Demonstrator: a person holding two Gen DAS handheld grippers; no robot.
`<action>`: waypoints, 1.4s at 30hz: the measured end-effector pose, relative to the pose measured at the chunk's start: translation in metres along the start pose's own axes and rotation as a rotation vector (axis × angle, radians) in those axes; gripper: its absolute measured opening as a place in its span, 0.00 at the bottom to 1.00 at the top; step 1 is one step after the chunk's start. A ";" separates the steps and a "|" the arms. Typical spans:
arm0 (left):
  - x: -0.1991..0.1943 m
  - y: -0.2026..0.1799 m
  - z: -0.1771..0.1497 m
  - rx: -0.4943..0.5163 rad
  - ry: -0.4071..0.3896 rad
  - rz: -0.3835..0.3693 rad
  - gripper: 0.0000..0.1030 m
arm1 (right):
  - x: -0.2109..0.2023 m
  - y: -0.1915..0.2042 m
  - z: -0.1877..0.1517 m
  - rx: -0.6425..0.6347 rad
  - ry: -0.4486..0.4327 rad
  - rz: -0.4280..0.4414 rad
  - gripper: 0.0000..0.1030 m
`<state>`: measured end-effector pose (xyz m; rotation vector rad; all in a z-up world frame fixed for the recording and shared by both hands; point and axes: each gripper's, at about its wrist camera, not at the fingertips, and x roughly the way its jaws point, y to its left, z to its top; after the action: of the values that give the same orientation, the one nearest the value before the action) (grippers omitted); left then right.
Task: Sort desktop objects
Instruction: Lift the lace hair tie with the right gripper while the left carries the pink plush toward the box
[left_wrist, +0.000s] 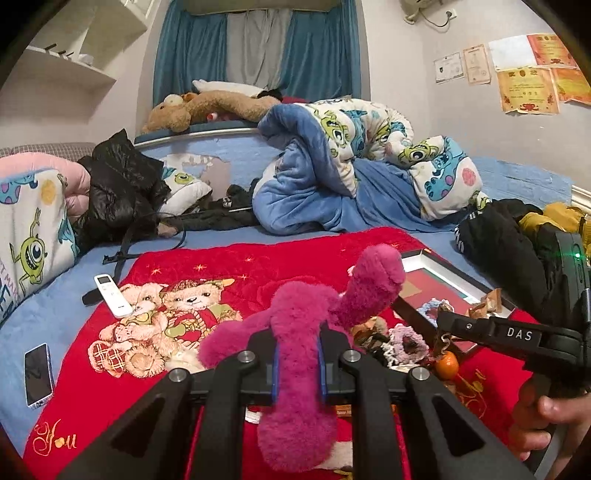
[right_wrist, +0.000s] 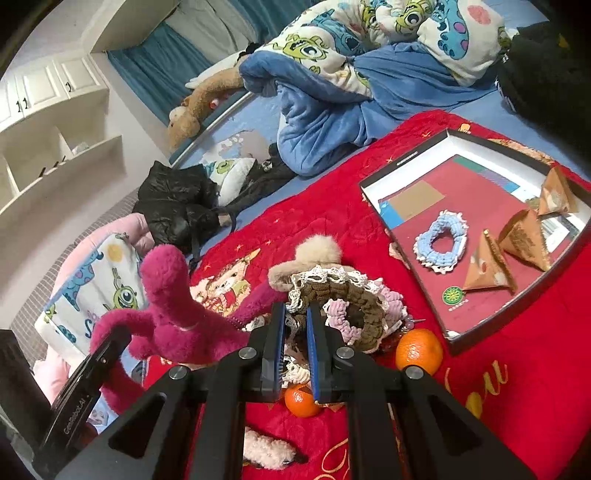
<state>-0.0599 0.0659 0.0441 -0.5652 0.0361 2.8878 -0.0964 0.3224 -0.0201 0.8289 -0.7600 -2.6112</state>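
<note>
My left gripper (left_wrist: 297, 363) is shut on a magenta plush toy (left_wrist: 306, 317) and holds it above the red blanket; the toy also shows in the right wrist view (right_wrist: 166, 314). My right gripper (right_wrist: 296, 349) is shut on a brown crocheted scrunchie with white lace edge (right_wrist: 343, 299), lifted over a pile of scrunchies. An open black box lid (right_wrist: 554, 251) at the right holds a blue scrunchie (right_wrist: 441, 240) and three brown pyramid packets (right_wrist: 524, 236). Two oranges (right_wrist: 419, 350) (right_wrist: 301, 400) lie near my right gripper.
A red teddy-bear blanket (left_wrist: 207, 273) covers the bed. A white remote (left_wrist: 112, 295) and a phone (left_wrist: 37, 374) lie at its left. A blue monster-print quilt (left_wrist: 354, 170), black jacket (left_wrist: 122, 188) and dark clothes (left_wrist: 506, 240) lie behind.
</note>
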 end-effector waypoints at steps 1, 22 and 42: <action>-0.004 -0.002 0.001 -0.001 -0.002 -0.006 0.15 | -0.003 0.000 0.000 0.001 -0.003 0.000 0.11; -0.060 -0.091 0.022 0.023 -0.056 -0.143 0.15 | -0.102 -0.017 0.011 -0.016 -0.077 -0.090 0.12; -0.090 -0.200 0.013 0.085 -0.092 -0.368 0.15 | -0.180 -0.056 0.012 0.033 -0.162 -0.168 0.12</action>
<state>0.0569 0.2456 0.0931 -0.3766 0.0366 2.5362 0.0321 0.4489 0.0363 0.7244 -0.8102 -2.8501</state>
